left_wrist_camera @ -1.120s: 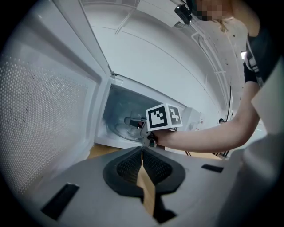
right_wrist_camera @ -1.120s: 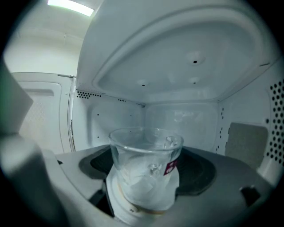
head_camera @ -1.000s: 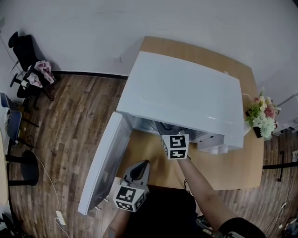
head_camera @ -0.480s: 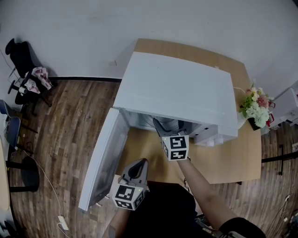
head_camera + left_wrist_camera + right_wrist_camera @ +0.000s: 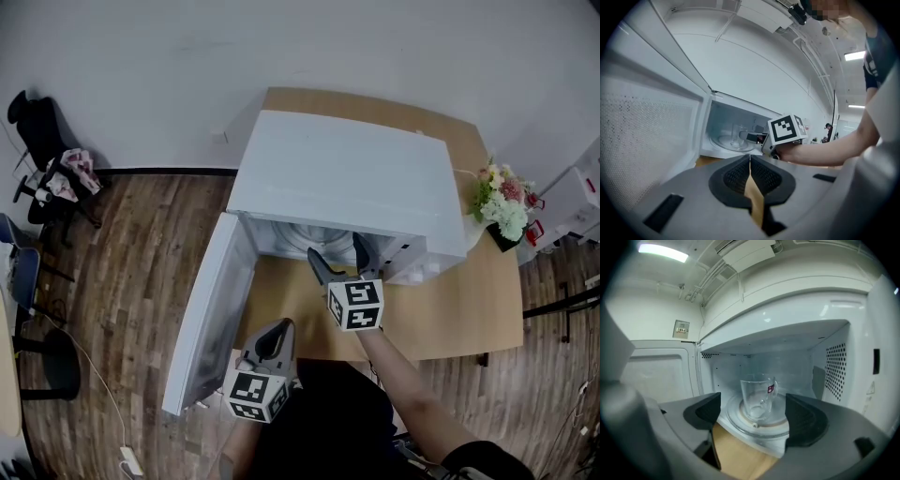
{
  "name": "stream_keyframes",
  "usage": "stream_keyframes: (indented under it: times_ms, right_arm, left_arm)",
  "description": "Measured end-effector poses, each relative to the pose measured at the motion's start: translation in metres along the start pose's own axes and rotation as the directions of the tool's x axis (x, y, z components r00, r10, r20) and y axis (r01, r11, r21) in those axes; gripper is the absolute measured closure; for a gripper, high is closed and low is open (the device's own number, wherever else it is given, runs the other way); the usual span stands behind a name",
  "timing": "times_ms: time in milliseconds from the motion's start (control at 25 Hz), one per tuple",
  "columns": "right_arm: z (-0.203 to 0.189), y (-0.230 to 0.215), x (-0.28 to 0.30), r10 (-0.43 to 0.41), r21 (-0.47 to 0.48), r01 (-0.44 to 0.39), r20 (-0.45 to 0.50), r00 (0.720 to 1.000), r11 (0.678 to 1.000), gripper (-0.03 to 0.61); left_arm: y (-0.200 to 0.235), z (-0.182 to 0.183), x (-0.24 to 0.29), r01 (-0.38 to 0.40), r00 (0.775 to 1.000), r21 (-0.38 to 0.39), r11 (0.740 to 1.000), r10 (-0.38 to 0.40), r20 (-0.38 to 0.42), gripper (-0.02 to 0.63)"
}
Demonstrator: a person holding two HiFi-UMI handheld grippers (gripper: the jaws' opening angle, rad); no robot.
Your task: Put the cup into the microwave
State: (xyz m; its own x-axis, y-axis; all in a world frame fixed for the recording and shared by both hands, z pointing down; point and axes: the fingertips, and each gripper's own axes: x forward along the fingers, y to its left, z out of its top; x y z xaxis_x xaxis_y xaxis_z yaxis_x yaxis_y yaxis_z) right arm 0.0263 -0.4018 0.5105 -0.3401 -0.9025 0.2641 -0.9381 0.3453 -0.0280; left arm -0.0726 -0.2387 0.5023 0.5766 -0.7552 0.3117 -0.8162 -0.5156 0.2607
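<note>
My right gripper [image 5: 338,256]: jaws spread, empty, at microwave [image 5: 352,178] mouth | cup [image 5: 759,397]: upright on turntable [image 5: 765,426] inside, clear of my jaws | my left gripper [image 5: 277,336]: jaws pressed together, empty, beside open door [image 5: 206,319] | flowers [image 5: 502,202] on table [image 5: 459,309], right of microwave

The microwave [image 5: 356,178] is open to the front over bare table [image 5: 286,302], its swung-out door [image 5: 208,314] walls off the left side, and the cup [image 5: 758,397] takes the middle of the turntable [image 5: 733,414].
</note>
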Motion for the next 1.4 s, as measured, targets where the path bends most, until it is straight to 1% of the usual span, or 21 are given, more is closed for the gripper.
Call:
stream_keyframes:
  times_ms: [240, 480, 640, 800, 1040, 1280, 1320, 1360, 1400]
  right_arm:
    - [0.0, 0.004, -0.027, -0.002, 0.031, 0.002, -0.004, 1.0, 1.0, 0.184]
    - [-0.006, 0.004, -0.053, -0.015, 0.063, 0.017, -0.029, 0.999, 0.998, 0.184]
    - [-0.009, -0.002, -0.072, -0.032, 0.07, 0.034, -0.035, 0.999, 0.997, 0.184]
    - [-0.01, -0.004, -0.091, -0.025, 0.074, 0.028, -0.041, 0.999, 0.997, 0.184]
    - [-0.007, -0.006, -0.125, -0.027, 0.128, 0.029, -0.016, 1.0, 0.991, 0.186]
    - [0.003, -0.011, -0.153, -0.044, 0.147, 0.042, 0.015, 0.999, 0.988, 0.187]
    - [0.005, -0.013, -0.157, -0.054, 0.151, 0.051, 0.021, 0.998, 0.987, 0.191]
    - [0.006, -0.016, -0.162, -0.075, 0.156, 0.069, 0.029, 0.997, 0.985, 0.213]
    - [0.008, -0.021, -0.167, -0.103, 0.159, 0.096, 0.037, 0.994, 0.983, 0.286]
  left_arm:
    - [-0.006, 0.001, -0.007, 0.011, 1.0, 0.009, 1.0, -0.011, 0.01, 0.606]
    - [-0.009, 0.01, -0.009, 0.021, 0.999, 0.019, 1.0, -0.021, 0.032, 0.606]
    - [-0.011, 0.015, -0.008, 0.027, 0.999, 0.021, 0.999, -0.028, 0.047, 0.606]
    - [-0.01, 0.018, -0.006, 0.027, 0.998, 0.017, 0.999, -0.028, 0.058, 0.606]
    - [-0.014, 0.024, -0.003, 0.036, 0.997, 0.024, 0.999, -0.037, 0.067, 0.606]
    - [-0.02, 0.026, 0.004, 0.053, 0.996, 0.037, 0.998, -0.056, 0.064, 0.606]
    - [-0.02, 0.027, 0.006, 0.055, 0.996, 0.039, 0.998, -0.057, 0.065, 0.606]
    - [-0.021, 0.028, 0.007, 0.056, 0.996, 0.041, 0.998, -0.059, 0.066, 0.606]
    - [-0.021, 0.029, 0.008, 0.058, 0.996, 0.042, 0.997, -0.061, 0.068, 0.606]
